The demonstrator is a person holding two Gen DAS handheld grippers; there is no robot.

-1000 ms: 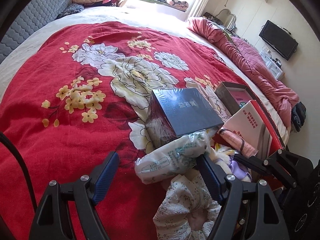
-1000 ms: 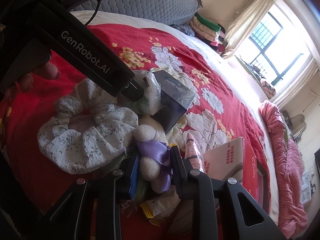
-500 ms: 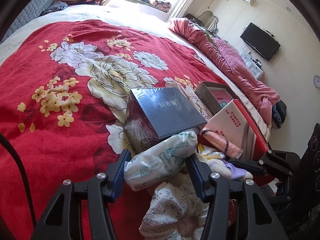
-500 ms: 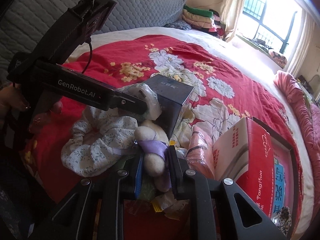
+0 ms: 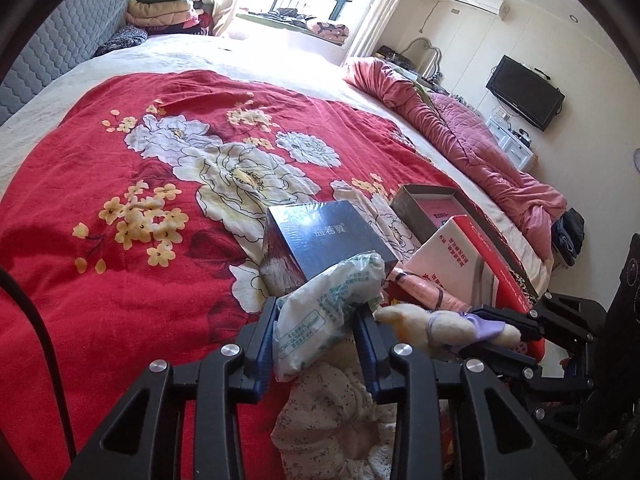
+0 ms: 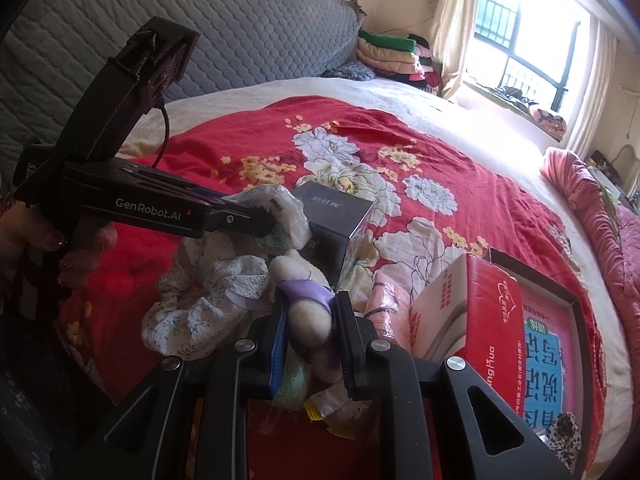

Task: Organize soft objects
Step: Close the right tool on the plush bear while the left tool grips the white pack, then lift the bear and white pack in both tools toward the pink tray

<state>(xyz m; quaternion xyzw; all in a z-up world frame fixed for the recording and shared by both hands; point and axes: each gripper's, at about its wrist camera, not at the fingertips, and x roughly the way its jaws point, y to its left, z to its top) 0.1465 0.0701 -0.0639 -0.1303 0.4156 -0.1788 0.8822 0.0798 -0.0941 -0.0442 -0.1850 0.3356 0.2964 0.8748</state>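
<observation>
On the bed's red floral quilt [image 5: 120, 280], near its foot edge, sat a dark box [image 5: 320, 240] beside a red-and-white carton [image 6: 480, 312]. The left hand-held gripper [image 5: 316, 332] was closing on a soft plastic-wrapped pack [image 5: 332, 300]; the right hand-held gripper [image 6: 310, 320] clenched a cream plush toy [image 6: 308, 316] beside a floral scrunchie [image 6: 200, 312].

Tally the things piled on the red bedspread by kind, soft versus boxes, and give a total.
Soft: 4 (tissue pack, plush toy, floral scrunchie, pink umbrella)
Boxes: 3 (dark box, red-and-white box, open flat box)
Total: 7
</observation>
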